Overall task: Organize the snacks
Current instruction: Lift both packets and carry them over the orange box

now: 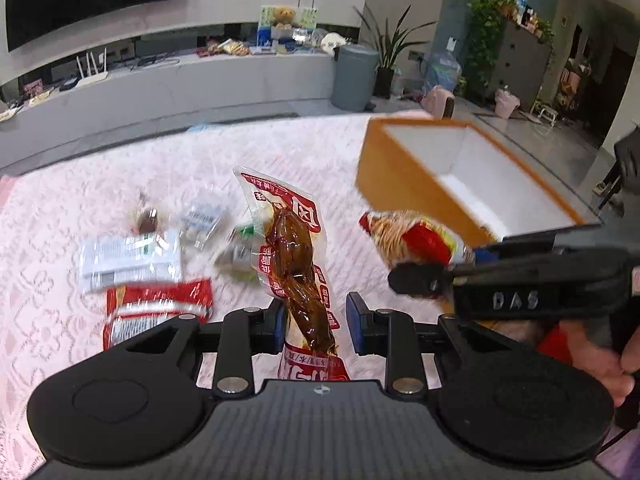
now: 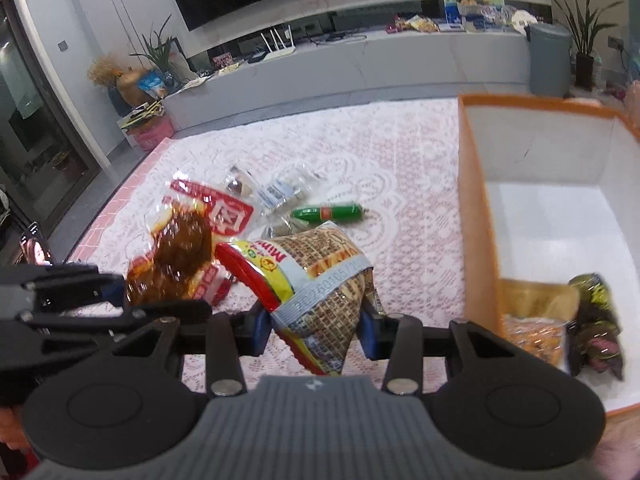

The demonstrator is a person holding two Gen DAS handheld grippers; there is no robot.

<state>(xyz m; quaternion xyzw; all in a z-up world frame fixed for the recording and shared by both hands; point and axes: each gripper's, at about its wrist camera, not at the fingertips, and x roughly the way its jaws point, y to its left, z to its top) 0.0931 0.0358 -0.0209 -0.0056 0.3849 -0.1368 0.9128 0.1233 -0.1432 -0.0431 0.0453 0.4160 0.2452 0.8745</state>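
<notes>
My left gripper [image 1: 316, 320] is shut on a clear red-printed pack of brown braised meat [image 1: 290, 248] and holds it upright above the table; the pack also shows in the right wrist view [image 2: 176, 256]. My right gripper [image 2: 314, 328] is shut on a cracker bag with a waffle print and a red band [image 2: 320, 280], also seen in the left wrist view [image 1: 416, 240]. The orange box with a white inside [image 2: 476, 216] stands to the right of both; it holds a yellow-orange pack [image 2: 536, 324] and a dark pack [image 2: 596, 320].
On the pink lace tablecloth [image 2: 400, 152] lie a green sausage [image 2: 326, 213], a white packet [image 1: 128, 260], a red packet [image 1: 156, 308] and small clear packs [image 1: 200, 220]. Beyond the table runs a grey TV bench [image 2: 400, 56] with a grey bin [image 2: 550, 60].
</notes>
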